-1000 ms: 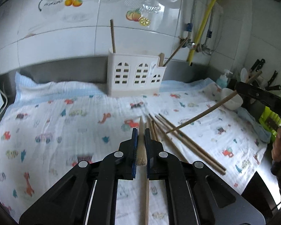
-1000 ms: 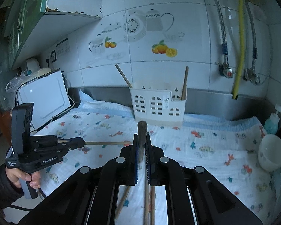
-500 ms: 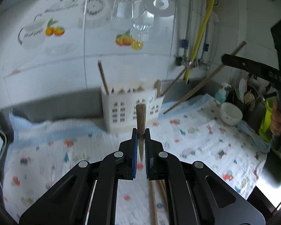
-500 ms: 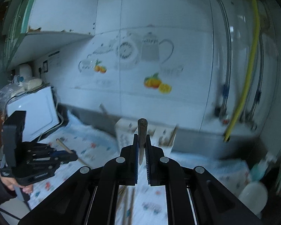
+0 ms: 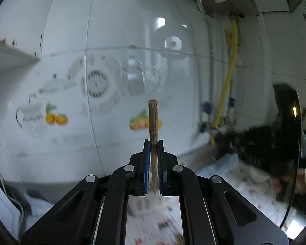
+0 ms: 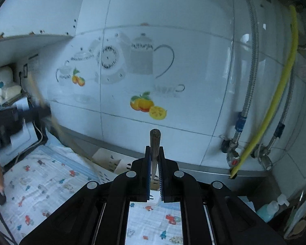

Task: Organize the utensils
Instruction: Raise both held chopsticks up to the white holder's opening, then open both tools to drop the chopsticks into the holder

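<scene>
Above the counter, against the white tiled wall (image 5: 132, 30) with fruit and teapot decals, the left gripper (image 5: 153, 149) is clamped tight on a pale wooden chopstick (image 5: 153, 120) that sticks up past its blue pads. Likewise the right gripper (image 6: 154, 155) is closed on a darker wooden chopstick (image 6: 155, 143). Far below the right gripper, the white plastic utensil holder (image 6: 108, 160) stands on the printed cloth (image 6: 40, 185) by the wall. A yellow hose (image 6: 275, 106) hangs at right.
</scene>
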Action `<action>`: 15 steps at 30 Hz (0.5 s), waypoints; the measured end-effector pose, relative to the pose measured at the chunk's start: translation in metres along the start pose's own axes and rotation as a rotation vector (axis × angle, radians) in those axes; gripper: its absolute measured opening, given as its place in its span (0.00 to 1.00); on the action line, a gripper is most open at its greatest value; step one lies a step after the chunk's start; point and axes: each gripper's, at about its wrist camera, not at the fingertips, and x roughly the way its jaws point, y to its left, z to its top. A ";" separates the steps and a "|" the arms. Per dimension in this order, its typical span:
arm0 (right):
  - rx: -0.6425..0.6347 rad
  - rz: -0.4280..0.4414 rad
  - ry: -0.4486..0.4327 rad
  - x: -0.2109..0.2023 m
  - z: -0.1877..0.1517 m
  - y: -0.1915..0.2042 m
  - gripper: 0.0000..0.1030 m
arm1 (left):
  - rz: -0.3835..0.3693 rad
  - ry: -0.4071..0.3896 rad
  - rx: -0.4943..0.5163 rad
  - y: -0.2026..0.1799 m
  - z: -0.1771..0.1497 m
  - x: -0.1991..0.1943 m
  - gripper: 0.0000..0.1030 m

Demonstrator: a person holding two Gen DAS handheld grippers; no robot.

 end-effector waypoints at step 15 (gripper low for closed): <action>-0.001 0.006 0.098 0.053 -0.017 -0.002 0.06 | 0.043 0.169 -0.086 0.037 -0.024 0.088 0.06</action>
